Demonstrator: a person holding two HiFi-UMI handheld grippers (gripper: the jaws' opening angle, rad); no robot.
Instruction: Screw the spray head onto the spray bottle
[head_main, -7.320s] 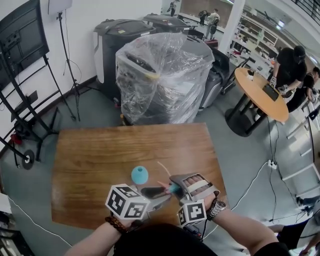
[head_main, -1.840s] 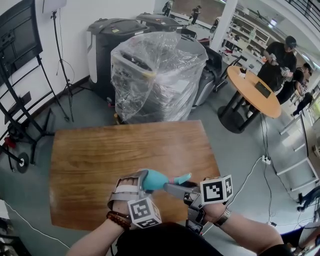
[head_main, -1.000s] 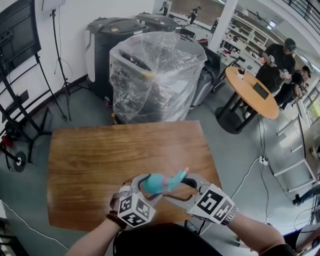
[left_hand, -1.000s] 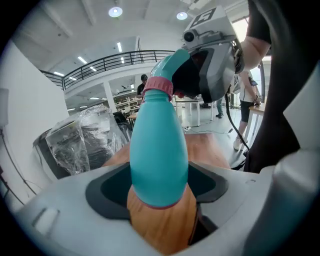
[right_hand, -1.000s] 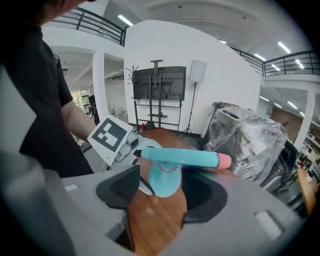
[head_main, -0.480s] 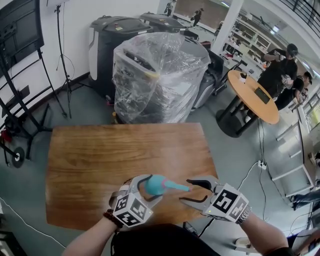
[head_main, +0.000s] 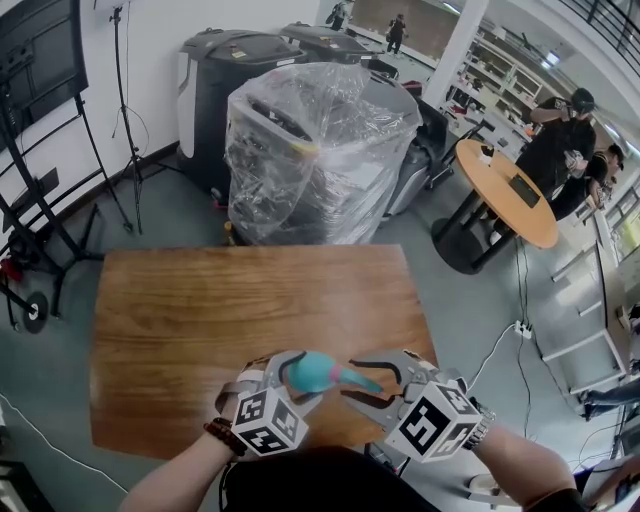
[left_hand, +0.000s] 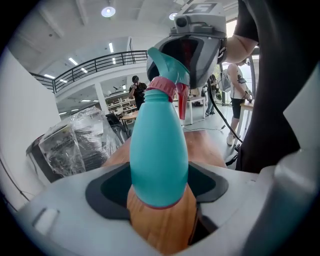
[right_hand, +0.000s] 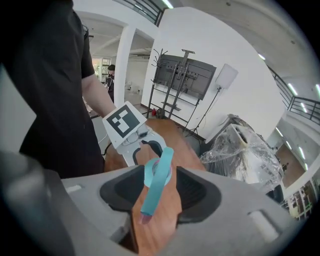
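A teal spray bottle (head_main: 312, 370) lies level above the near edge of the wooden table (head_main: 200, 300). My left gripper (head_main: 300, 372) is shut on its base, and in the left gripper view the bottle (left_hand: 159, 150) stands between the jaws (left_hand: 160, 189). The spray head (head_main: 357, 379) sits on the pink collar (left_hand: 162, 86) and points right. My right gripper (head_main: 360, 382) is around it. In the right gripper view the spray head (right_hand: 155, 185) lies between that gripper's (right_hand: 157, 192) jaws, which have just been closing; narrow gaps show on both sides.
Behind the table stand a plastic-wrapped machine (head_main: 320, 150) and dark bins (head_main: 215, 70). A round wooden table (head_main: 505, 185) with people beside it is at the back right. A screen on a wheeled stand (head_main: 40, 60) is at the left.
The right gripper, which stood apart to the right of the spray head half a second ago, has moved back left around it and rolled. The left gripper and bottle have stayed put.
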